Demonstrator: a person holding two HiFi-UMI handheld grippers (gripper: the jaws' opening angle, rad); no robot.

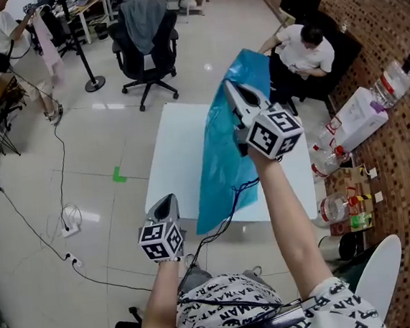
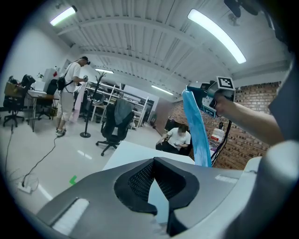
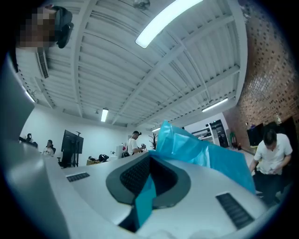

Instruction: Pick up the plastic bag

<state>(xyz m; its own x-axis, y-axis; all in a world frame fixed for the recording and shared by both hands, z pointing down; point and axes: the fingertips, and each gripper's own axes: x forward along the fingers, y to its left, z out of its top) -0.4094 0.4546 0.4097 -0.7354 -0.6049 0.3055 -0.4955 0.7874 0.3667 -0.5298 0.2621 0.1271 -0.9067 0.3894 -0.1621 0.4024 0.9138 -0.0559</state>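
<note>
A blue plastic bag (image 1: 226, 157) hangs from my right gripper (image 1: 229, 88), which is raised high over the white table (image 1: 175, 152) and shut on the bag's top edge. In the right gripper view a strip of the bag (image 3: 145, 200) is pinched between the jaws of the right gripper (image 3: 149, 158), and the rest billows out to the right. My left gripper (image 1: 167, 201) is low at the table's near left corner, apart from the bag, jaws together and empty. From the left gripper (image 2: 153, 161) the bag (image 2: 196, 126) shows up to the right, hanging from the right gripper (image 2: 192, 91).
A person sits (image 1: 302, 49) just beyond the table's far right corner. An office chair (image 1: 146, 39) draped with a grey garment stands behind the table. Bottles and boxes (image 1: 334, 158) line the brick floor at right. A cable and power strip (image 1: 70, 227) lie on the floor at left.
</note>
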